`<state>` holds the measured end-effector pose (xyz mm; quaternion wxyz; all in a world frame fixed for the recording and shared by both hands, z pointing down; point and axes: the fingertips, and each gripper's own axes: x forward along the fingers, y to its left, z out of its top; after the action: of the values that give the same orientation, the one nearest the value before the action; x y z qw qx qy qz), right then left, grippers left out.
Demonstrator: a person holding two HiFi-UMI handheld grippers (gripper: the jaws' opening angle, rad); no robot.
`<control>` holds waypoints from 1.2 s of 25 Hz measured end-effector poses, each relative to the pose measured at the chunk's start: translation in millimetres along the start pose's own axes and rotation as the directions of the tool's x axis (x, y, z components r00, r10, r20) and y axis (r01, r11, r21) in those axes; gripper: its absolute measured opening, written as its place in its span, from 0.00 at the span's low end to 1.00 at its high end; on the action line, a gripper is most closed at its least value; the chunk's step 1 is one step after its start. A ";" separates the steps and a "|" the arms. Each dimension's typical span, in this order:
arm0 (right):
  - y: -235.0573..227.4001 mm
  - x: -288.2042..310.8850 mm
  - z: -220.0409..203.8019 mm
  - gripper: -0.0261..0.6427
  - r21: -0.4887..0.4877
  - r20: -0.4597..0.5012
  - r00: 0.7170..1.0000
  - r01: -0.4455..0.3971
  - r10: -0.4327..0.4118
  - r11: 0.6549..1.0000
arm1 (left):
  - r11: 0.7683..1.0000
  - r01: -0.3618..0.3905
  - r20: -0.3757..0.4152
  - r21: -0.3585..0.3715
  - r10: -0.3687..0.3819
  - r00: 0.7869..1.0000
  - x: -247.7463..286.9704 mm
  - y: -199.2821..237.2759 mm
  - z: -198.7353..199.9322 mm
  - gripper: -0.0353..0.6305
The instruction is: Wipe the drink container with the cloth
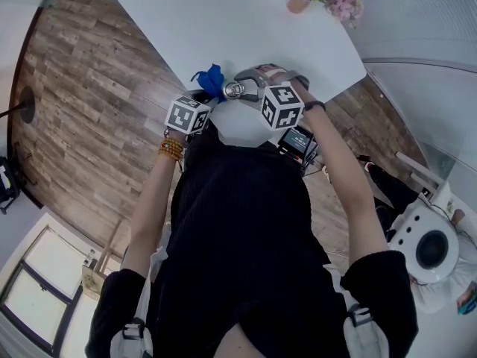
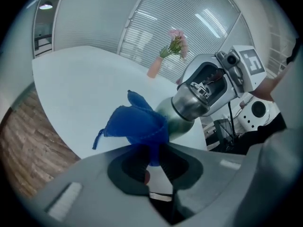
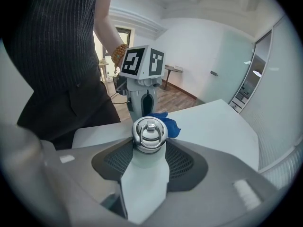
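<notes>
The bottle (image 3: 149, 135) is stiff, smooth metal, probably slippery and fairly weighty, so the neck under its steel ring cap looks the safest hold. The right gripper (image 3: 149, 150) clamps it there, above the table (image 1: 223, 21) edge. Its body looks greenish. The left gripper (image 2: 151, 157) pinches the soft blue cloth (image 2: 135, 124) against its side.

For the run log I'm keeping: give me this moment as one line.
left claw: shut on blue cloth, cloth against bottle | right claw: shut on bottle | place: white table, near edge
</notes>
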<state>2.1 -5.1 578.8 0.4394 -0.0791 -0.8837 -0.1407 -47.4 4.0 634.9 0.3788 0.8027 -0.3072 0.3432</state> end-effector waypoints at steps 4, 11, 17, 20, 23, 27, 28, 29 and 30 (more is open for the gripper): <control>1.8 1.3 1.0 0.39 0.020 0.011 1.000 -0.004 0.004 1.000 | 1.000 -0.004 -0.032 -0.006 0.003 0.999 8.8 5.2 -4.6 0.31; 4.7 0.5 -3.3 0.40 0.051 0.019 1.000 0.013 -0.014 0.999 | 0.999 -0.004 -0.002 -0.051 0.004 1.000 13.1 11.2 -5.0 0.31; 7.3 -9.7 -16.3 0.40 0.080 0.007 0.999 0.031 -0.031 0.996 | 0.996 -0.019 0.077 -0.086 0.025 0.997 5.7 13.1 -0.9 0.31; 8.7 -19.8 -14.8 0.39 0.103 0.032 0.999 0.033 -0.037 0.994 | 0.995 -0.027 0.134 -0.092 0.039 0.990 -9.4 14.9 9.8 0.31; 4.8 -30.8 -12.1 0.39 0.126 0.059 0.996 0.053 -0.061 0.991 | 0.995 -0.040 0.198 -0.089 0.057 0.979 -29.1 16.5 23.2 0.31; -9.8 -48.1 -2.7 0.38 0.162 0.104 0.986 0.114 -0.132 0.980 | 0.997 -0.053 0.290 -0.055 0.066 0.955 -56.7 12.0 44.7 0.31; -15.0 -54.6 -0.2 0.38 0.176 0.118 0.980 0.136 -0.158 0.975 | 0.997 -0.057 0.314 -0.043 0.067 0.947 -63.1 8.7 51.6 0.31; -20.7 -62.0 2.7 0.38 0.191 0.135 0.973 0.160 -0.188 0.968 | 0.998 -0.063 0.339 -0.030 0.070 0.938 -69.4 5.2 58.9 0.31; -26.8 -70.4 6.2 0.38 0.206 0.153 0.963 0.188 -0.221 0.960 | 0.997 -0.072 0.365 -0.018 0.074 0.928 -76.3 1.3 66.6 0.31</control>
<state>32.6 -29.6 514.2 0.3490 0.0432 -0.9315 -0.0932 -71.1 -33.4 543.8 0.3037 0.8397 -0.4028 0.2011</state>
